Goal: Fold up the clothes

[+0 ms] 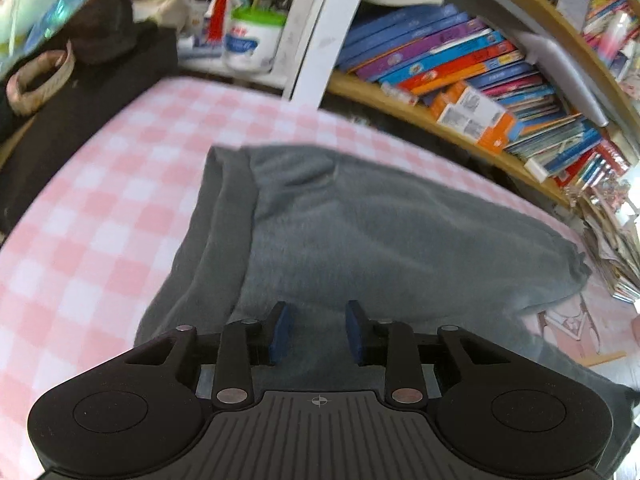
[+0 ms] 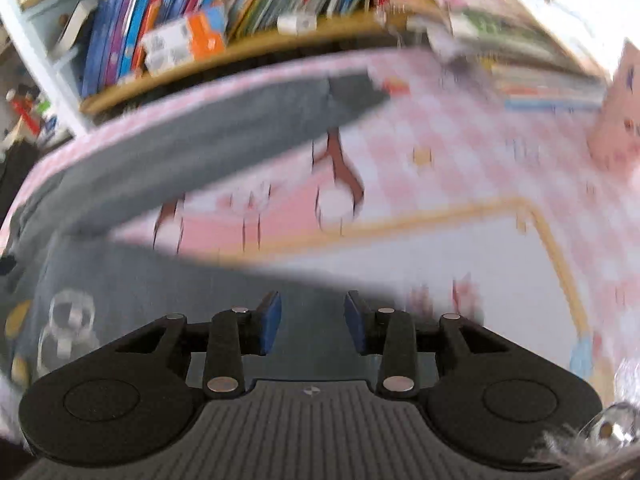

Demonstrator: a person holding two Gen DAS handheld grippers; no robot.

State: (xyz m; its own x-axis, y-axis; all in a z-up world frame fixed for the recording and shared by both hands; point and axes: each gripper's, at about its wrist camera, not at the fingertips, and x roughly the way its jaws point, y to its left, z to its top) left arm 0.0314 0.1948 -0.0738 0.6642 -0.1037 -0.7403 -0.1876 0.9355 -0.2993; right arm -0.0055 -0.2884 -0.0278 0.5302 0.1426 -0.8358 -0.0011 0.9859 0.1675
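While the grey garment (image 1: 360,232) lies spread on the pink checked sheet (image 1: 100,200), the left gripper (image 1: 318,330) hangs over its near part, blue pads (image 1: 280,330) parted with a gap between them and nothing pinched. From the left wrist, the garment fills the middle, its folded edge running toward 11 o'clock and a cuffed end at 3 o'clock. Books (image 1: 460,60) crowd a wooden shelf (image 1: 400,98) at 1 o'clock; a white tub with a green lid (image 1: 252,36) stands at 12 o'clock. The right gripper (image 2: 312,320), also spread and holding nothing, hovers over the garment's edge (image 2: 200,148). That view is blurred; the cloth stretches toward 10 o'clock, printed pink sheet (image 2: 460,152) lying at 2 o'clock.
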